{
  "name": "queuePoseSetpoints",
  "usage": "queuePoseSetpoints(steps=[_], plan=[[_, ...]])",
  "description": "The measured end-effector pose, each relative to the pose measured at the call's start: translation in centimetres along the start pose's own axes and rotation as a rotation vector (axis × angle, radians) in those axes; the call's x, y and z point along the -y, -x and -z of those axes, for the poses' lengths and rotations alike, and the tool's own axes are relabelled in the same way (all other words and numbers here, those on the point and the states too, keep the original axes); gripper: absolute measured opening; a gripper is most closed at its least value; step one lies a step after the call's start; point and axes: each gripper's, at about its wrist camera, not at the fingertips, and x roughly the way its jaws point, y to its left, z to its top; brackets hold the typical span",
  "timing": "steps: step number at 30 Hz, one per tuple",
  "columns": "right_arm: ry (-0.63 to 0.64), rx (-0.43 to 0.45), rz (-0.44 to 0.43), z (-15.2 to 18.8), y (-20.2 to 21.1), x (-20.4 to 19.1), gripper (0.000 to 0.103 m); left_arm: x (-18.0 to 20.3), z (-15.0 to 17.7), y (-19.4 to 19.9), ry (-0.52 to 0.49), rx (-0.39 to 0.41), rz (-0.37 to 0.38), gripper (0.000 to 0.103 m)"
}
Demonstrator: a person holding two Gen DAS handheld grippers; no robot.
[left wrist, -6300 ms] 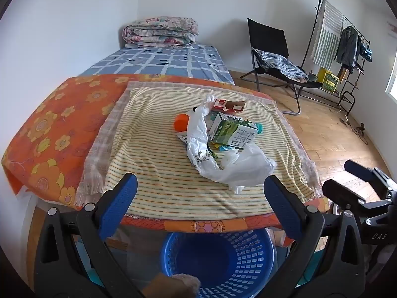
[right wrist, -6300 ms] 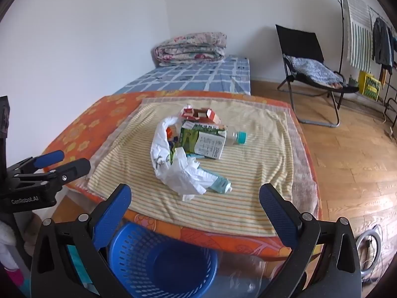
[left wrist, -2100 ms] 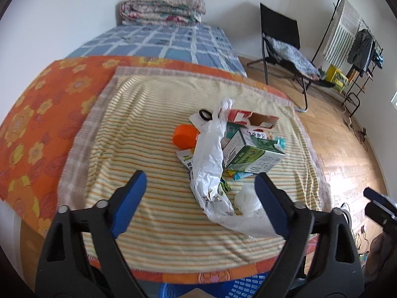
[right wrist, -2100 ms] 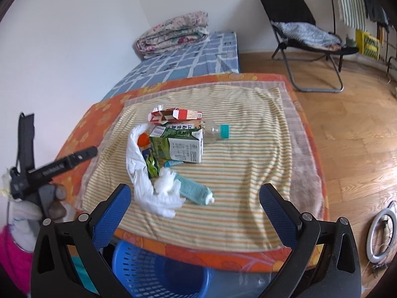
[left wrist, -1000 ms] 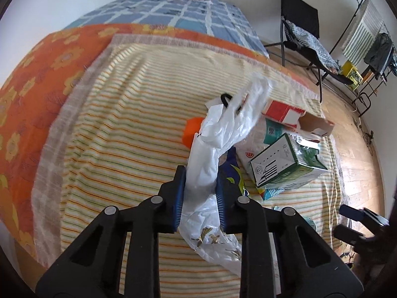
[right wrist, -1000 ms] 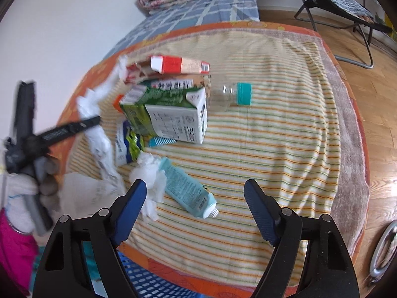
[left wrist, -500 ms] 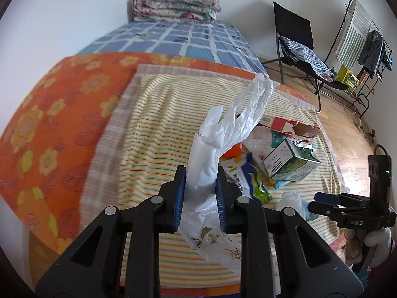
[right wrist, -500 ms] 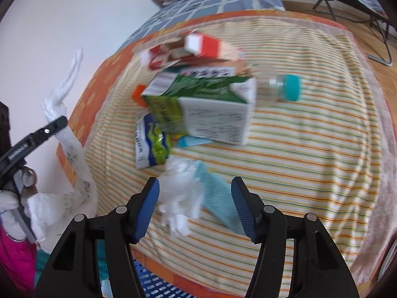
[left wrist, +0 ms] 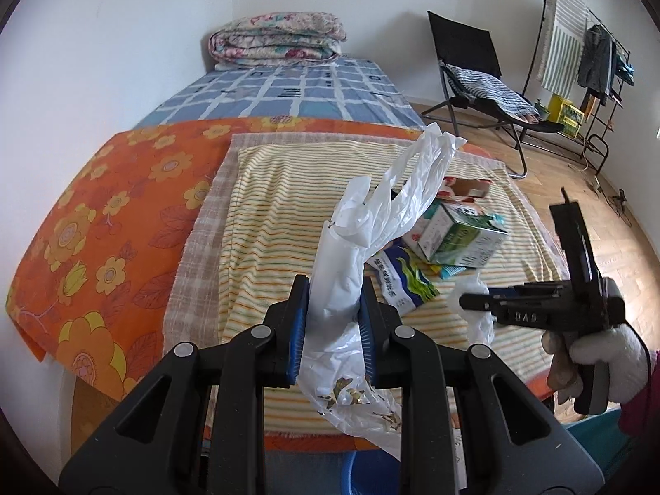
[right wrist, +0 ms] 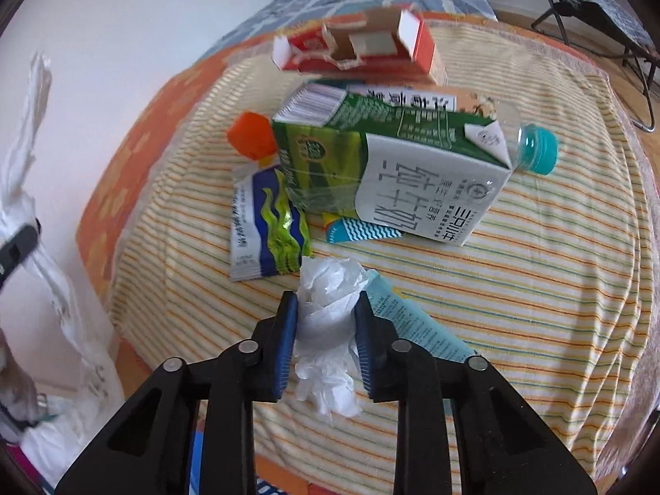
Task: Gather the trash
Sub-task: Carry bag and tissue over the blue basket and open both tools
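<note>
A: Counting the grippers first, how many were visible, and what did each hold?

B: Two. One left gripper (left wrist: pixel 333 321) was clamped on one white plastic bag (left wrist: pixel 383 222), which rose from between its blue pads and also hung below them, lifted clear of the striped cloth (left wrist: pixel 268 214). One right gripper (right wrist: pixel 325 338) had just been closing its jaws; its pads pressed on one crumpled white tissue (right wrist: pixel 326 309) that lay on the cloth at the near edge of the litter.

A: How many pieces of trash lay on the cloth?

B: Besides the tissue, six could be counted from the right wrist view: one green and white carton (right wrist: pixel 392 173) on its side, one torn red and white box (right wrist: pixel 359 47) behind it, one clear bottle with a teal cap (right wrist: pixel 536 150) partly hidden behind the carton, one orange cap-like object (right wrist: pixel 251 136) to the carton's left, one blue and green wrapper (right wrist: pixel 268 227) in front, and one pale teal tube (right wrist: pixel 408 321) touching the tissue. A teal wavy-patterned piece (right wrist: pixel 363 233) showed under the carton; what it was could not be told.

A: And the bin?

B: One blue basket (left wrist: pixel 363 474) showed only as a sliver below the table's near edge, under the hanging bag.

A: Anything else counted?

B: One gloved hand (left wrist: pixel 606 363) held the right gripper, and one orange flowered cloth (left wrist: pixel 103 222) lay beneath the striped one.
</note>
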Motion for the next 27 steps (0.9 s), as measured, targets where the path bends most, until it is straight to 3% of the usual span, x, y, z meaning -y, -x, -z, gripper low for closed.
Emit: queuePoseSetpoints(steps=[7,16,20,27], plan=[[-0.002,0.053,-0.066,1.8,4.3,-1.0,0.024,2.2,1.3,2.1,-0.052,0.055,-0.022,0.022],[0.064,0.12,-0.079,6.2,10.5,-2.7,0.024,5.7,4.8,4.1,-0.122,0.095,-0.036,0.022],[0.064,0.117,-0.085,8.0,11.2,-2.7,0.024,7.5,6.9,4.2,-0.163,0.089,-0.034,0.023],[0.059,0.084,-0.101,10.9,10.9,-2.3,0.024,8.4,9.4,3.9,-0.14,0.049,-0.005,0.023]])
